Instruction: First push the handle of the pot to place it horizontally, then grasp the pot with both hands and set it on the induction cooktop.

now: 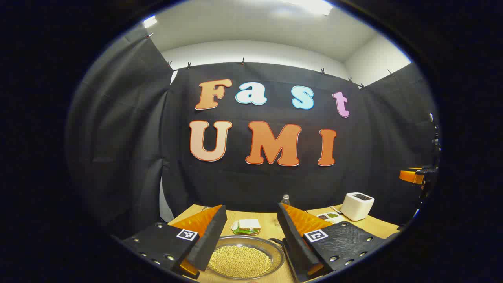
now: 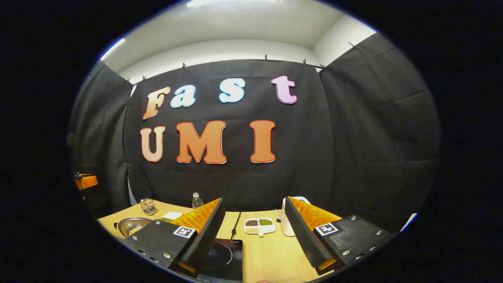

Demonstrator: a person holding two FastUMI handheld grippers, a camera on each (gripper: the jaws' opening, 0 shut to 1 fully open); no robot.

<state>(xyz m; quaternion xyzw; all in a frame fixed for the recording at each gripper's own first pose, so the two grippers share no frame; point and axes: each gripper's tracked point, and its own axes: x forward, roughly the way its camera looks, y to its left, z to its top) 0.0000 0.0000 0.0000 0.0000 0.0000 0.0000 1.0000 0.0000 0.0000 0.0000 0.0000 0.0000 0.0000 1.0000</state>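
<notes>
A steel pot (image 1: 245, 257) full of yellow beans sits on the wooden table (image 1: 267, 228), right below and between the fingers of my left gripper (image 1: 251, 226), which is open and holds nothing. A dark handle (image 1: 276, 241) sticks out at the pot's right rim. In the right gripper view the same pot (image 2: 133, 226) lies at the far left. The black induction cooktop (image 2: 224, 255) lies under my right gripper (image 2: 253, 232), which is open with nothing between its fingers.
A sandwich (image 1: 247, 226) lies behind the pot. A clear bottle (image 1: 286, 199), a divided dish of beans (image 2: 259, 226) and a white appliance (image 1: 357, 205) stand farther back. A small wire basket (image 2: 148, 206) sits at the table's far left corner.
</notes>
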